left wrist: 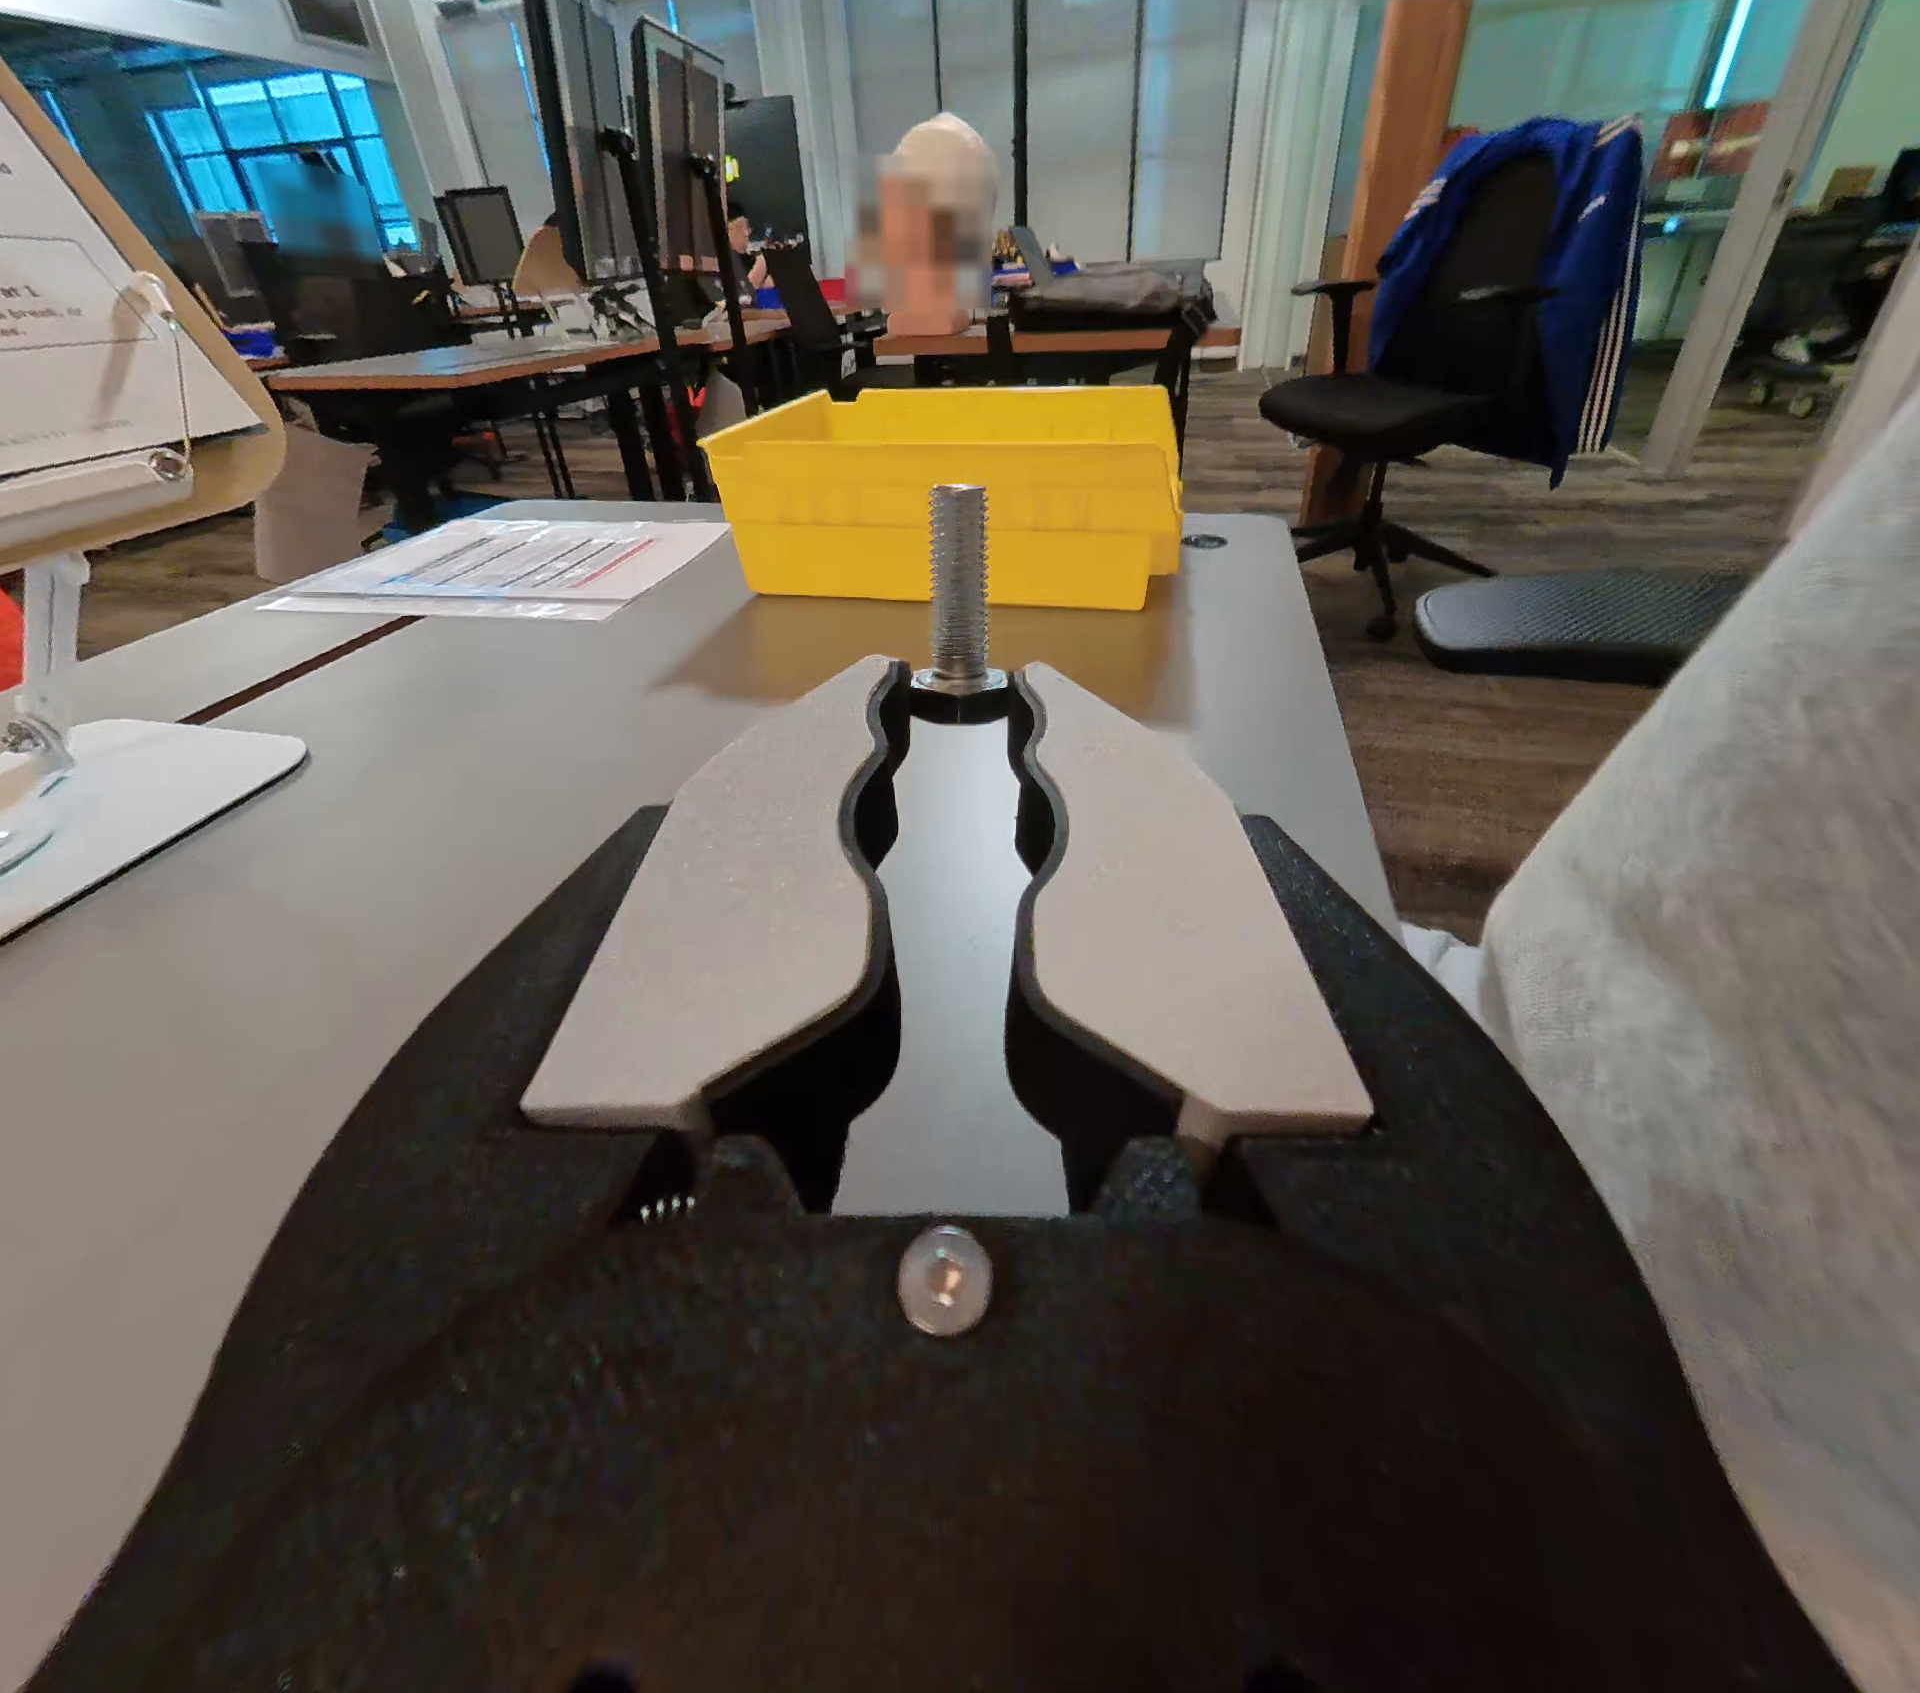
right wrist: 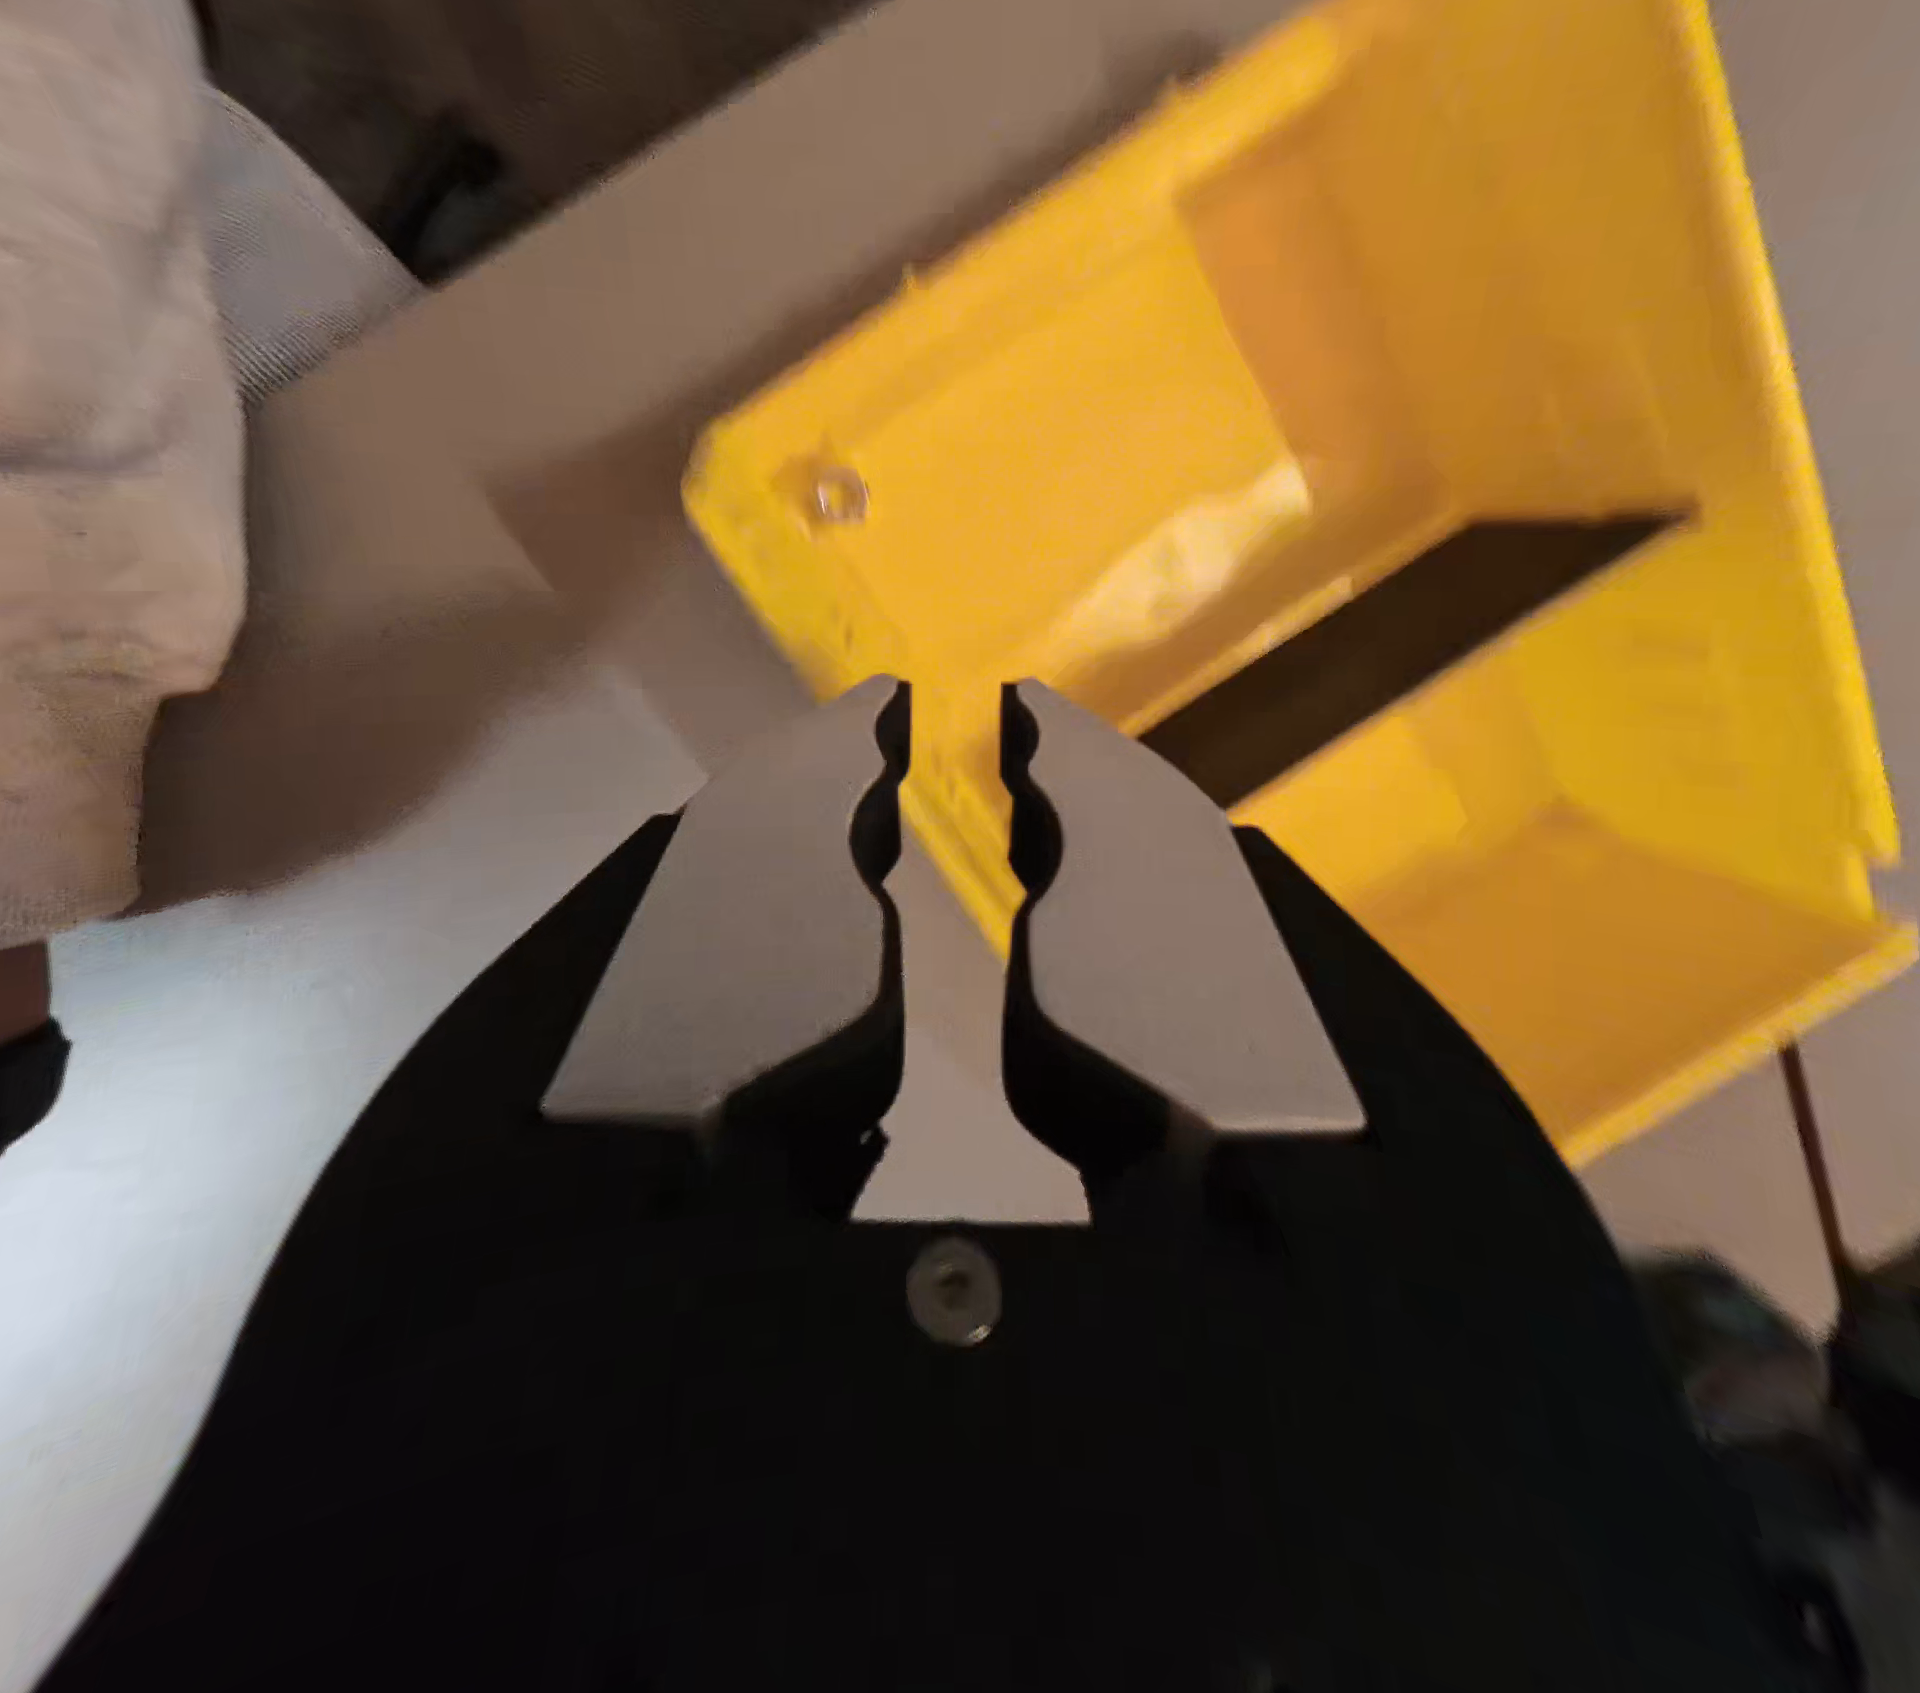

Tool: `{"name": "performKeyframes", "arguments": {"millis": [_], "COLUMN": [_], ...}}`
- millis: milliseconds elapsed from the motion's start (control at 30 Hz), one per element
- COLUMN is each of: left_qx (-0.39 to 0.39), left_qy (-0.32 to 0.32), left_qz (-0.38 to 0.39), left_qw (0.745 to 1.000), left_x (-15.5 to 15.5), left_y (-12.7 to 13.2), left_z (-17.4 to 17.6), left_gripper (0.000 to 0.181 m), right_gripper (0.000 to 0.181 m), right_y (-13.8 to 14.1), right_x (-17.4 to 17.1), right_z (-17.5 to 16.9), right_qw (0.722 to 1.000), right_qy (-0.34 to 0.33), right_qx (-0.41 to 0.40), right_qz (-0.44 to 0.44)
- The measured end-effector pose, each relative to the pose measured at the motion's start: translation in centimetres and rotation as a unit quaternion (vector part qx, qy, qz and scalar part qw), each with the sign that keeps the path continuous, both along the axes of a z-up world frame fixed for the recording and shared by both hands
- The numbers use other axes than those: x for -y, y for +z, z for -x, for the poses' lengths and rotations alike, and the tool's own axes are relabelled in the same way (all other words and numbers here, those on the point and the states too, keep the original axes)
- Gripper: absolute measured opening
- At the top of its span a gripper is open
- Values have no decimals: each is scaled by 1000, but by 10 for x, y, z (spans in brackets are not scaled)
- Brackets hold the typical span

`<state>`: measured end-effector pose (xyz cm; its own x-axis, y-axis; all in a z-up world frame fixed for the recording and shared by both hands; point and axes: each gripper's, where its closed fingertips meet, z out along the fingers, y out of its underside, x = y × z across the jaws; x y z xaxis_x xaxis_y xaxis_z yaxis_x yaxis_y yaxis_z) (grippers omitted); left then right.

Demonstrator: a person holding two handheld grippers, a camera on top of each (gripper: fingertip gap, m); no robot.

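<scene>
- The wide grey counter (left wrist: 436,812) carries everything, and the yellow bin serves as the landmark here.
- The yellow open-topped plastic bin (left wrist: 935,500) stands near the counter's far edge. From above, in the right wrist view, a dark slot and a pale, blurred patch show inside it; what the patch is cannot be told.
- A clear sleeve holding a printed sheet (left wrist: 499,568) lies flat on the counter to the left of the bin.
- The left tool (left wrist: 958,693) sits on the near side of the bin, well short of it. Its tips are closed tight on the head of a silver threaded steel bolt (left wrist: 958,583), which stands upright with its shank pointing up.
- The right tool (right wrist: 956,698) hangs above the bin's near corner, its tips parted by a narrow gap with nothing between them.
- A small silver hex nut (right wrist: 840,497) lies inside the bin in the corner just beyond the right tool's tips; it is blurred, and no nut is on the bolt.
</scene>
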<state>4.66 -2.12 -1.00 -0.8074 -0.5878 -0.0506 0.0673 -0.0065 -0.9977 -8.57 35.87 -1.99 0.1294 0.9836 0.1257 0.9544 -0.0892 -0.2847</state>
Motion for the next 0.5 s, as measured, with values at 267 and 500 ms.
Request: {"name": "performKeyframes", "arguments": {"millis": [267, 500], "left_qx": [-2, 2], "left_qy": [34, 37], "left_qz": [-68, -63], "left_qw": [997, 997], "left_x": [-6, -12], "left_y": [-20, -13], "left_z": [-14, -15], "left_gripper": [19, 19], "right_gripper": [17, 19], "right_y": [-78, -101], "right_x": [-19, 5], "right_z": [10, 32], "right_qw": [968, 954], "right_qy": [175, 228], "right_qx": [145, 76], "right_qz": [105, 178]}}
